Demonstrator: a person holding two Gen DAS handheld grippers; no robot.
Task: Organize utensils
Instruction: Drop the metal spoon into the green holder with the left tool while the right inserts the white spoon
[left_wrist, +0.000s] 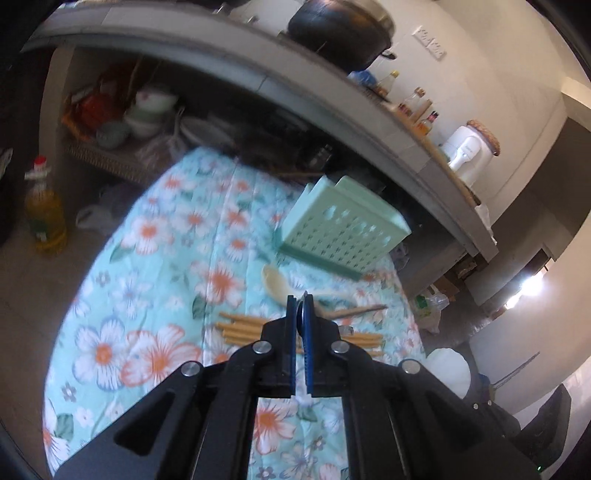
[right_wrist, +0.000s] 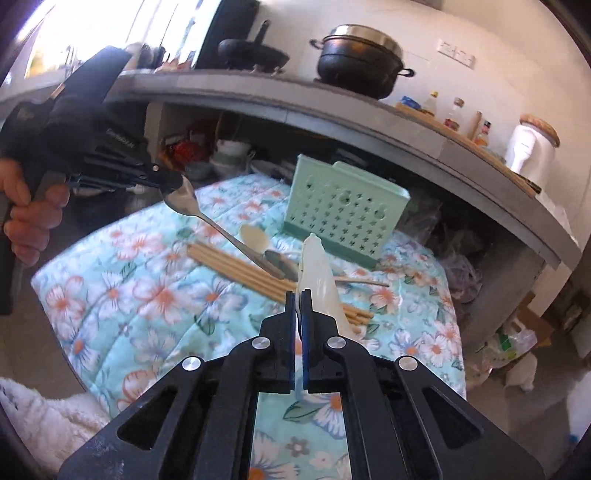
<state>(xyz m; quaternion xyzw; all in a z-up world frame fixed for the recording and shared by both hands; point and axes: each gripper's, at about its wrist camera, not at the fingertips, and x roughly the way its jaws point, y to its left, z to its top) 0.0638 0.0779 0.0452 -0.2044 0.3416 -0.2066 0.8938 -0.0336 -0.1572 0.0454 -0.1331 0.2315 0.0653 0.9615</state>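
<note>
The right claw (right_wrist: 299, 291) sits at the lower middle of its view, black linkages and blue pads clenched on the thin handle of a white plastic spoon (right_wrist: 318, 266) whose bowl rises just above the pads. Below it lies a desk under a quilted cloth (right_wrist: 122, 280) printed with white and orange flowers on pale blue. At the upper left of that view a bare hand (right_wrist: 26, 206) grips the left claw (right_wrist: 176, 181), which points rightward and pinches the bowl of a metal spoon (right_wrist: 221, 229); the handle slants down to the right, clear of the cloth. In the left wrist view the same claw (left_wrist: 301, 297) is clamped on a sliver of metal.

On the cloth, at frame centre, lie a bundle of pale wooden chopsticks (right_wrist: 236, 264), a cream spoon (right_wrist: 255, 237) and another metal spoon (right_wrist: 280, 260). Behind them stands a mint-green perforated plastic utensil holder (right_wrist: 340, 210), upright near the far edge.

A grey concrete shelf (right_wrist: 258, 99) curves across the top, bearing a black pot (right_wrist: 358, 70), sauce bottles (right_wrist: 458, 112) and a white appliance (right_wrist: 528, 147). Bowls (right_wrist: 229, 155) sit stacked below it. A yellow oil bottle (left_wrist: 46, 214) stands on the floor at the left of the left wrist view.
</note>
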